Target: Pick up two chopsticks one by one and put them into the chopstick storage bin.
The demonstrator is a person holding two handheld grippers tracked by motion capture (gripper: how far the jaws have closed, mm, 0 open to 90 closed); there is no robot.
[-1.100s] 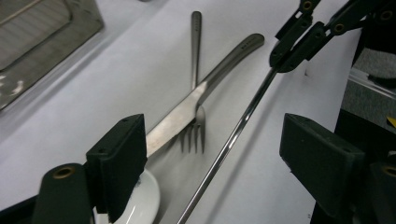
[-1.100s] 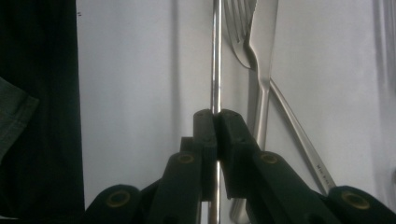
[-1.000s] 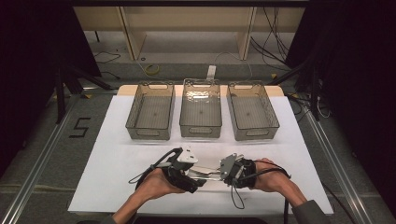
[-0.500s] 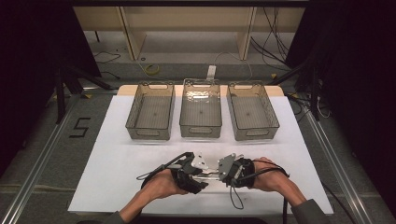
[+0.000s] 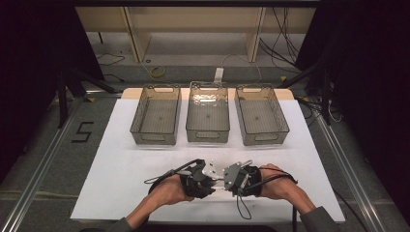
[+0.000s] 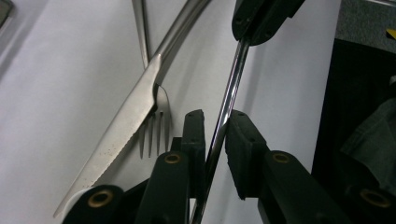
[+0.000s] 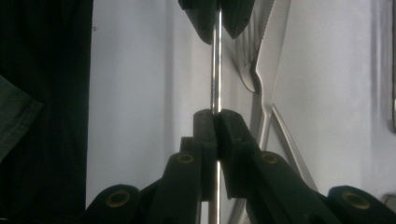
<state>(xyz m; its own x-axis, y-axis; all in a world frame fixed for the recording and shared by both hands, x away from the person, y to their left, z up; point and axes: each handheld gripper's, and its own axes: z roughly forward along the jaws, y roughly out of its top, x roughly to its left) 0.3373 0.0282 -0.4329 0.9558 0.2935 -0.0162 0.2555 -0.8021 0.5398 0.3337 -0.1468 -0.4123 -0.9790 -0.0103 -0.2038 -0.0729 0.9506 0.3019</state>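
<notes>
While both hands sit low at the near edge of the white surface [image 5: 121, 159], the left claw [image 5: 205, 175] and the right claw [image 5: 227, 178] face each other, tips nearly meeting, each on one end of a thin metal rod [image 6: 229, 100]; in the high view that rod is too small to make out between them. In the left gripper view, the left claw's [image 6: 215, 135] jaws have just been closing, and the rod now runs between the two pads, which stand narrow about it; the far end of the rod goes into the right claw's [image 6: 259, 21] black tips at the top of the view. Just beside the rod, a serrated knife [image 6: 123, 123] lies on the surface with a fork [image 6: 156, 126] partly under its blade, tines showing below the edge; the two touch. In the right gripper view, the right claw [image 7: 215, 119] is clamped hard on the rod [image 7: 215, 70], pads pressed together around it; the rod stands clear of the surface, and the knife [image 7: 275, 42] and fork lie just to its right. Well beyond the hands stand three clear bins side by side: left bin [image 5: 140, 130], middle bin [image 5: 208, 137], right bin [image 5: 280, 130]; they are well apart from the cutlery.
</notes>
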